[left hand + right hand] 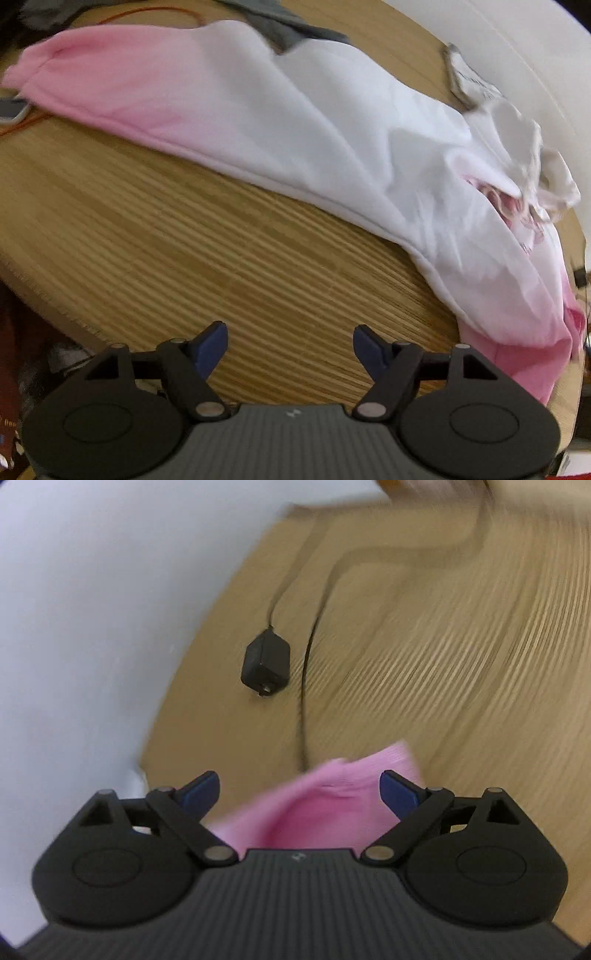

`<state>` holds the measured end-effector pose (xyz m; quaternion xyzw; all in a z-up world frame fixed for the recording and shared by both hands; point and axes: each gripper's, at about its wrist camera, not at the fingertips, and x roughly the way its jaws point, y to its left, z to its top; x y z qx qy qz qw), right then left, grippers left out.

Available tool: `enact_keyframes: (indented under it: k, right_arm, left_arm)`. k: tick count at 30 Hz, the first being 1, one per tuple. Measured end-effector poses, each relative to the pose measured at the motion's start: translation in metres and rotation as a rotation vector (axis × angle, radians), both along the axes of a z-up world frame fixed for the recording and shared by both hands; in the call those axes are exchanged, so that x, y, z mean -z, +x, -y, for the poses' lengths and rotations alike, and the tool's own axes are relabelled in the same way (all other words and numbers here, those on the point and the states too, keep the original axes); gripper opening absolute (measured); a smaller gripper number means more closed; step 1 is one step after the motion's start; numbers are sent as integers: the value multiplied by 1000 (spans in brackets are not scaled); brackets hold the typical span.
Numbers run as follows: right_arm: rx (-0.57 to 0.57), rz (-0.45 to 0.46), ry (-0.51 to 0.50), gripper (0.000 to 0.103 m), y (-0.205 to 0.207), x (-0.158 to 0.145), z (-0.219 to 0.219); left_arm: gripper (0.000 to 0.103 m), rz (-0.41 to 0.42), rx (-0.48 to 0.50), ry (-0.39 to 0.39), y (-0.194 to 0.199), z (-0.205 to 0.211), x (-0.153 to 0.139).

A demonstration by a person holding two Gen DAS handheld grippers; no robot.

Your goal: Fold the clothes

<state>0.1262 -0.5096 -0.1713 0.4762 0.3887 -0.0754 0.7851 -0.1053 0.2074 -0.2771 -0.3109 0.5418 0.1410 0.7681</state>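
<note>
A white garment [295, 122] that fades to pink at both ends lies crumpled across the far half of the wooden table [184, 240]. Its bunched part with a pink print sits at the right. My left gripper [289, 328] hangs open over bare wood short of the garment's near hem, with nothing between its blue pads. In the right wrist view, my right gripper [298, 775] stands wide open above a pink end of the garment [314, 805]. That cloth lies under and between the fingers, and the pads do not press on it.
A black plug [266, 664] and its dark cable [304, 701] lie on the wood ahead of the right gripper, near a white wall [74, 627]. Grey cloth [273, 22] and an orange cord [22, 127] lie at the table's far side. The table edge runs at the left.
</note>
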Motion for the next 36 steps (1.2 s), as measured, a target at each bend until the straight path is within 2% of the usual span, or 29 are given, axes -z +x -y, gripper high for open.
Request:
enact_keyframes:
  k: [2, 3, 5, 6, 8, 9, 10, 11, 12, 15, 17, 18, 19, 22, 24, 27, 30, 33, 34, 35, 36]
  right_arm:
    - [28, -117, 0, 96, 25, 11, -8]
    - [54, -151, 8, 102, 32, 14, -10]
    - [118, -178, 42, 102, 40, 12, -11]
    - [141, -192, 53, 98, 41, 12, -9]
    - [144, -196, 34, 41, 43, 6, -10]
    - [137, -180, 27, 6, 42, 2, -8]
    - [130, -147, 28, 5, 39, -3, -3]
    - [117, -95, 18, 5, 35, -11, -1]
    - [94, 1, -16, 5, 24, -24, -1]
    - [14, 372, -157, 5, -28, -72, -7]
    - [-109, 660, -326, 5, -77, -98, -22]
    - [-180, 766, -422, 5, -100, -106, -31]
    - [-208, 775, -473, 5, -116, -102, -36]
    - [-136, 636, -442, 5, -153, -56, -31]
    - [-15, 477, -367, 5, -165, -11, -18]
    - [142, 346, -331, 5, -187, 29, -4]
    - [293, 300, -331, 5, -193, 37, 4]
    - [397, 284, -337, 7, -195, 21, 17]
    - [358, 271, -349, 9, -193, 11, 22]
    - [267, 250, -387, 11, -185, 2, 20]
    - [156, 228, -443, 22, -173, -7, 10]
  left_arm:
    - [76, 14, 37, -13, 4, 7, -3]
    - [76, 22, 53, -18, 5, 11, -5]
    - [77, 42, 77, -26, 3, 17, -8]
    - [77, 47, 83, -31, 2, 18, -8]
    - [77, 49, 87, -42, 2, 19, -6]
    - [77, 46, 81, -44, 0, 17, -4]
    - [77, 42, 72, -45, -2, 15, -2]
    - [76, 42, 62, -47, -3, 14, 0]
    - [76, 50, 50, -55, -6, 14, 1]
    - [76, 68, 18, -48, -11, 6, 1]
    - [76, 85, -15, -43, -17, -2, 1]
    - [76, 95, -41, -49, -21, -6, 2]
    - [76, 106, -74, -60, -26, -10, 2]
    - [76, 113, -126, -90, -33, -19, 2]
    - [76, 109, -113, -74, -33, -21, -1]
    - [76, 112, -106, -41, -36, -25, -11]
    - [76, 120, -117, -31, -37, -28, -17]
    - [76, 113, -125, -26, -36, -32, -14]
    - [76, 109, -132, -31, -36, -32, -11]
    - [76, 104, -138, -35, -36, -31, -9]
    - [76, 99, -142, -42, -35, -30, -6]
